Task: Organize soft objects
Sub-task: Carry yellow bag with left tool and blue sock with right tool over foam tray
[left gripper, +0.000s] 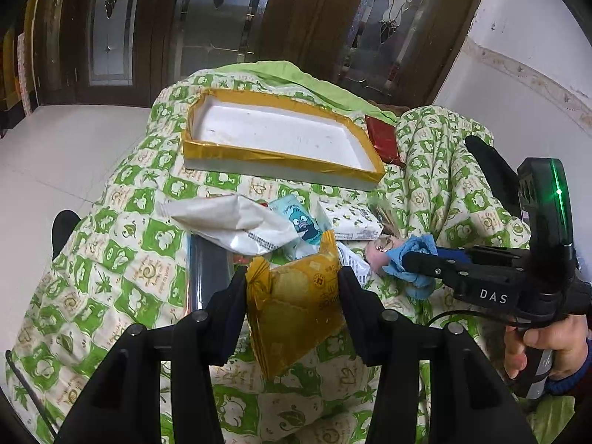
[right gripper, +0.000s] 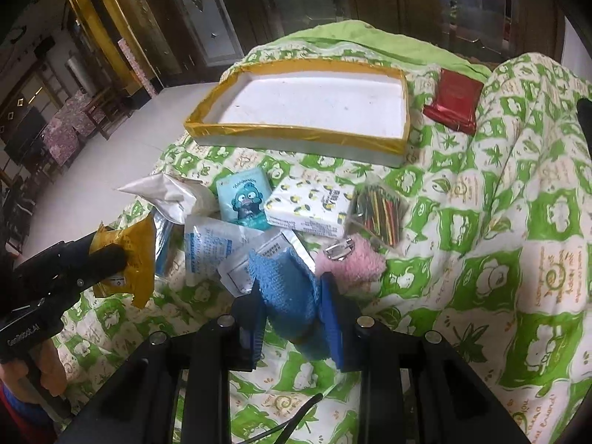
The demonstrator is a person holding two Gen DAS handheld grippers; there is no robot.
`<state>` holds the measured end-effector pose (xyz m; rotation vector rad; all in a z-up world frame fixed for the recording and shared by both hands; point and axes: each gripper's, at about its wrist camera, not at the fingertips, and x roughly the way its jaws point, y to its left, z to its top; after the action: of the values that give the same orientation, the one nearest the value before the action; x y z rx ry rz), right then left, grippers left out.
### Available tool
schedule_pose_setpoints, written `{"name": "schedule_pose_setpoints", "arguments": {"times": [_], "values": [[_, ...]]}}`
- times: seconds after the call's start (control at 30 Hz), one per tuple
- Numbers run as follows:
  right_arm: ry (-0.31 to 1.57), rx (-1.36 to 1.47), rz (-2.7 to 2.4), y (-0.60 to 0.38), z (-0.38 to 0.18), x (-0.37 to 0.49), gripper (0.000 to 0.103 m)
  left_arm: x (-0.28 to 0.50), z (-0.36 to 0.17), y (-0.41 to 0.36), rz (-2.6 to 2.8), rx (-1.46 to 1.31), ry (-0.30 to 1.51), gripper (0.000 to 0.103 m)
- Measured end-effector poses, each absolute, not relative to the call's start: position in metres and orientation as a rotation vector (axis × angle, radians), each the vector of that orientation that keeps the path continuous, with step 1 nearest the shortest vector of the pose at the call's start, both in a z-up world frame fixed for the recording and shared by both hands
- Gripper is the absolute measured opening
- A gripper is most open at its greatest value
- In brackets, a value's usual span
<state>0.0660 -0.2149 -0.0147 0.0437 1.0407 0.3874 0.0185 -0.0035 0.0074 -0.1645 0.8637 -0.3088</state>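
Our left claw (left gripper: pixel 292 296) pinches a yellow snack packet (left gripper: pixel 296 307) above the quilt (left gripper: pixel 111 266); our right claw (right gripper: pixel 292 314) clamps what looks like a blue cloth (right gripper: pixel 285 281), near the tray (right gripper: pixel 296 135).

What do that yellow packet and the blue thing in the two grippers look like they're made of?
The yellow packet looks like thin glossy plastic film: it shines, creases sharply and is partly see-through. The blue thing seems to be soft knitted or terry cloth: matte, nubbly weave, bunched between the right gripper's pads. The exact fibre can't be told.
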Motion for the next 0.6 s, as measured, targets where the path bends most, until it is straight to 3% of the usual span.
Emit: {"name": "schedule_pose_setpoints", "arguments": {"times": [0.6], "values": [[0.998, 0.025, 0.404, -0.210, 0.002, 0.074, 0.030, 0.035, 0.021, -0.004, -0.307, -0.146, 0.835, 0.047]]}}
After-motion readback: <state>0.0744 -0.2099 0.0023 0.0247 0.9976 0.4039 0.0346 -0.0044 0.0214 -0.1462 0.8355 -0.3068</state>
